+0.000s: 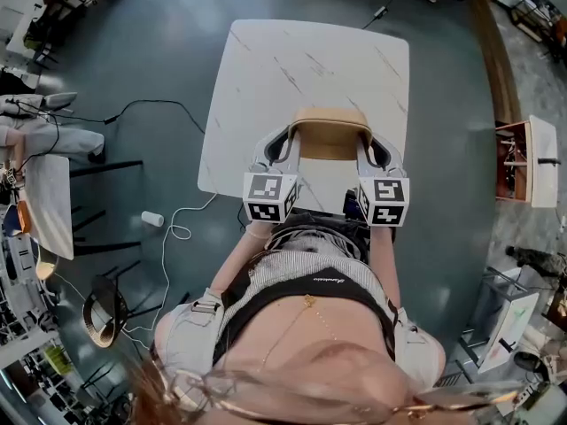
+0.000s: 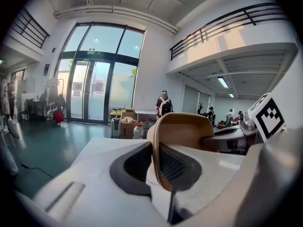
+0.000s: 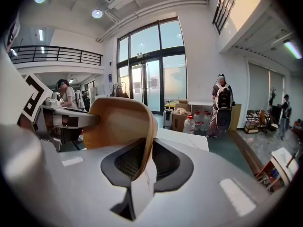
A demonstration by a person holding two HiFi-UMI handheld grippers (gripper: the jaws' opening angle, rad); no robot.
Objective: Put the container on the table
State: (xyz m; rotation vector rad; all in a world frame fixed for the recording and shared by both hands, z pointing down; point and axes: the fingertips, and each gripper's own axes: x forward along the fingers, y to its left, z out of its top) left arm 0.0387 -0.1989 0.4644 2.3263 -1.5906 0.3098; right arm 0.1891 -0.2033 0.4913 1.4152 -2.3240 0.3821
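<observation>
Head view: grips the container (image 1: 330, 135) from both ends, with the left gripper (image 1: 283, 147) on its left wall and the right gripper (image 1: 376, 149) on its right wall. Hangs over the near part of the white table (image 1: 266, 69); cannot tell whether touching it.

Left gripper view: clamps the left gripper (image 2: 158, 162) on the tan container's (image 2: 187, 134) thin wall, one pad inside and one outside. Shows the table (image 2: 106, 148) beyond.

Right gripper view: pinches the right gripper (image 3: 144, 157) on the opposite wall of the container (image 3: 118, 124) in the same way, with the table (image 3: 182, 135) behind.
</observation>
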